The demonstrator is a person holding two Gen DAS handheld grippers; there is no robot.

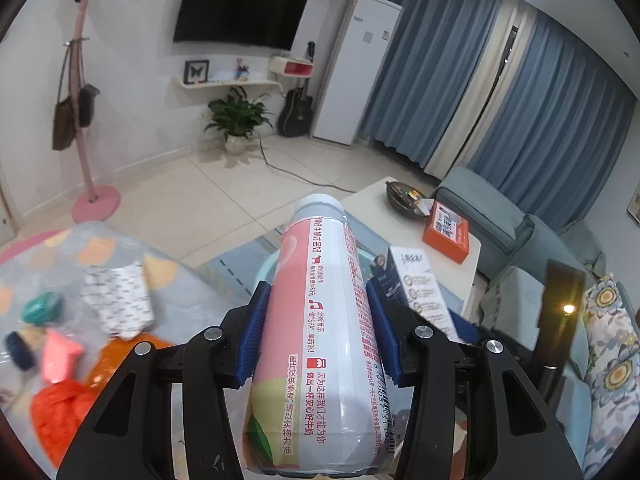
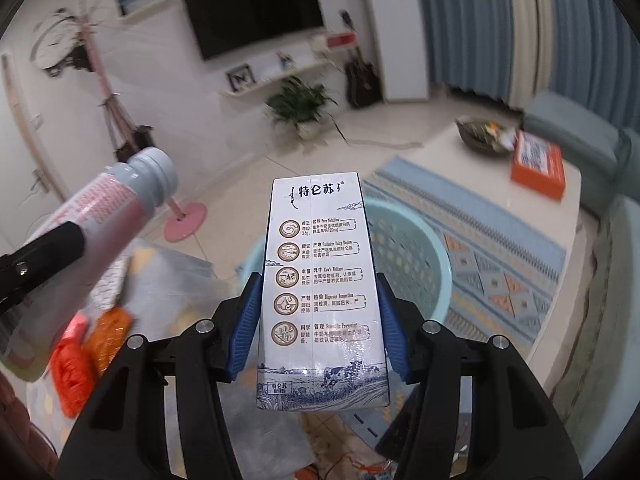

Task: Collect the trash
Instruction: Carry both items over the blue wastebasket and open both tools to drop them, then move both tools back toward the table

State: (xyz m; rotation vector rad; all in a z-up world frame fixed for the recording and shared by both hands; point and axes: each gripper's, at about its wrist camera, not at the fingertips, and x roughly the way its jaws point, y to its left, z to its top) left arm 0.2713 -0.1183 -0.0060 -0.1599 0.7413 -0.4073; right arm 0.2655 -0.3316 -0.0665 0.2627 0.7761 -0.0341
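The left tongs (image 1: 320,320) are clenched on a pink milk bottle (image 1: 320,320), the right tongs (image 2: 316,320) on a white milk carton (image 2: 320,280); both are held aloft near the pale blue basket (image 2: 416,248), the carton nearly over it. Neither is dropped in yet, and orange wrappers (image 1: 60,404) and a patterned packet (image 1: 118,300) lie left of the basket on a printed cover. Beyond the basket stand a white table (image 2: 460,156), a patterned rug (image 2: 500,256) and a tiled floor (image 1: 208,184).

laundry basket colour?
Light turquoise basket with perforated walls; shows best in the right wrist view, behind the milk carton.
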